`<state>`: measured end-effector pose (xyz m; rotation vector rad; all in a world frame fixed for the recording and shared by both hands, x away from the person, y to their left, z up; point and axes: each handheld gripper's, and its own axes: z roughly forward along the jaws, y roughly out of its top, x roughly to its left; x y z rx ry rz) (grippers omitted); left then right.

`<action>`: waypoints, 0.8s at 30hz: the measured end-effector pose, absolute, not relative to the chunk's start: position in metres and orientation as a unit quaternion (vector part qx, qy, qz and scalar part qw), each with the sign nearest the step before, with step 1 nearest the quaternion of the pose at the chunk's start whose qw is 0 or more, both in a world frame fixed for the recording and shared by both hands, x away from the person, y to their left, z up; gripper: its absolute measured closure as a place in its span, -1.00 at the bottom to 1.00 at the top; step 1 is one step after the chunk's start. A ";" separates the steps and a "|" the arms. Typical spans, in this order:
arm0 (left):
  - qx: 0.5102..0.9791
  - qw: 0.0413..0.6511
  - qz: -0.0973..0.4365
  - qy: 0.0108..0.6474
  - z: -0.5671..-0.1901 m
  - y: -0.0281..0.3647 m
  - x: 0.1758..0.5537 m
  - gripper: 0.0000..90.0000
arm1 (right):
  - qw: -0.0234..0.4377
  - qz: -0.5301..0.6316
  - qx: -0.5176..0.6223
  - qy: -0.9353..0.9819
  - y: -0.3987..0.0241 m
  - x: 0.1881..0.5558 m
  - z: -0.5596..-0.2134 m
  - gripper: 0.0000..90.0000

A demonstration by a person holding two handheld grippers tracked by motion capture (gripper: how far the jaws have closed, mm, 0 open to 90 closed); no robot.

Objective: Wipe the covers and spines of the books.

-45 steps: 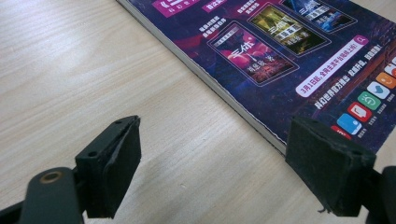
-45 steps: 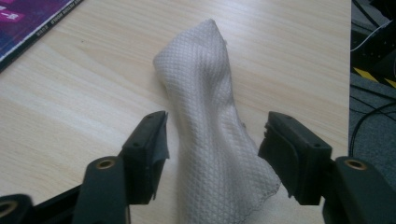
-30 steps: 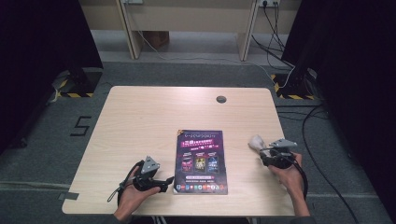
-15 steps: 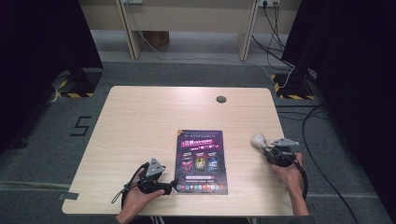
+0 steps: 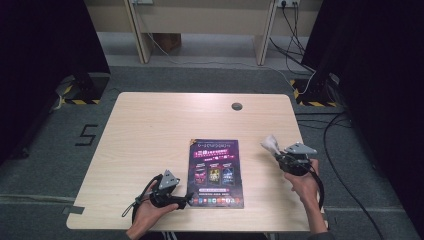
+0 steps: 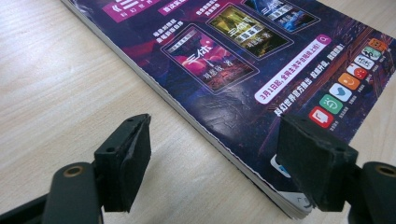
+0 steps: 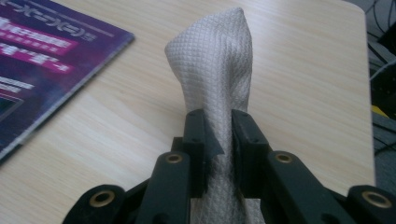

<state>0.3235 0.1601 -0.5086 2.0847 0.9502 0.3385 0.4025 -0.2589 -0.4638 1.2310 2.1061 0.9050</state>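
One white embossed cloth (image 7: 212, 74), pinched between the nearly closed jaws of the right gripper (image 5: 280, 154); these jaws have just been closing, the cloth between them. In the right gripper view the cloth rises from the lower centre to the upper centre of the frame; in the high view it shows at centre right, above the tabletop. One magazine (image 5: 214, 172), purple cover, lying flat at lower centre of the high view; cover bears Chinese print, "3月1日" readable in the left gripper view, and a row of coloured app icons. One left gripper (image 6: 219, 158), jaws wide, holding nothing, straddling the magazine's near corner. One wooden table (image 5: 150, 130), with one round cable hole (image 5: 237, 106) at upper centre.
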 end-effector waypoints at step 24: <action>0.833 0.397 0.124 0.364 -0.511 0.158 0.320 -0.46 | 0.235 0.310 0.376 0.841 -0.133 0.450 -0.486 0.72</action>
